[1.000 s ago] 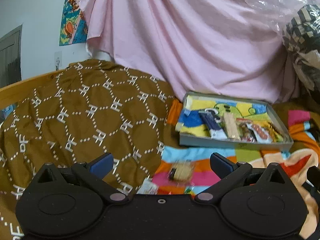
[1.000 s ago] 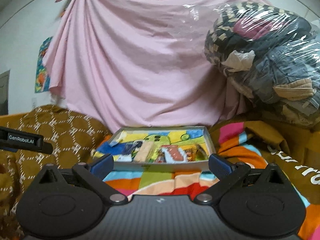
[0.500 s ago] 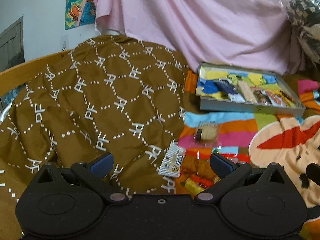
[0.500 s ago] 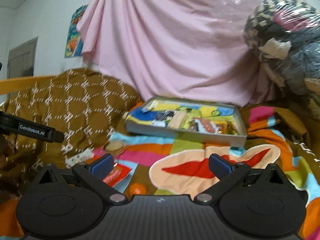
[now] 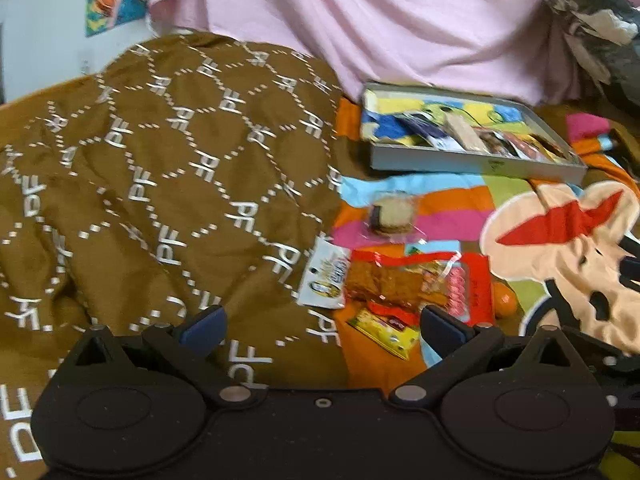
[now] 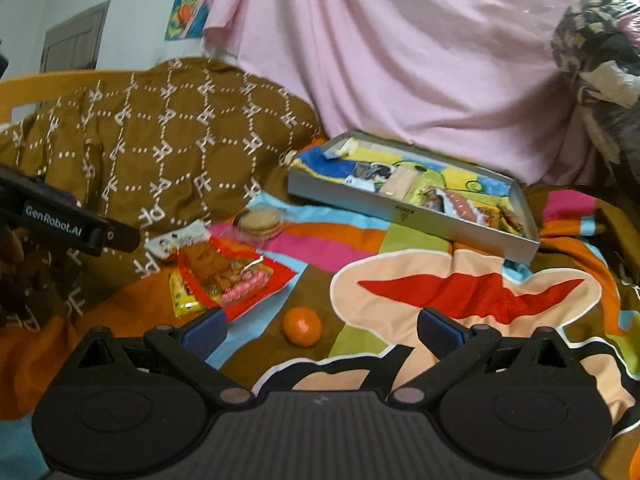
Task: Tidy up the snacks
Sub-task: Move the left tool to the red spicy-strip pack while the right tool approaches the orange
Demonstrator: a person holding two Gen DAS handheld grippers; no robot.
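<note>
A grey tray [image 5: 472, 162] [image 6: 404, 213] holding several snacks sits at the back of the bed. Loose snacks lie in front of it: a wrapped sandwich cookie [image 5: 393, 216] [image 6: 257, 221], a white packet [image 5: 325, 278] [image 6: 179, 241], a red snack bag [image 5: 416, 284] [image 6: 232, 276], a yellow packet [image 5: 384, 330] [image 6: 184, 300] and a small orange [image 5: 505, 305] [image 6: 302, 326]. My left gripper [image 5: 322, 326] is open and empty above the yellow packet. My right gripper [image 6: 320, 328] is open and empty, with the orange between its fingers' line of sight.
A brown patterned blanket [image 5: 160, 184] is heaped on the left. A colourful cartoon bedsheet [image 6: 460, 300] covers the bed. A pink cloth [image 6: 400, 60] hangs behind, and a plastic-wrapped bundle of clothes [image 6: 600, 80] stands at the right. The left gripper's body [image 6: 68, 228] shows in the right wrist view.
Both grippers have tilted down and come closer to the bed. The loose snacks and the orange have come into view. Both grippers stay open.
</note>
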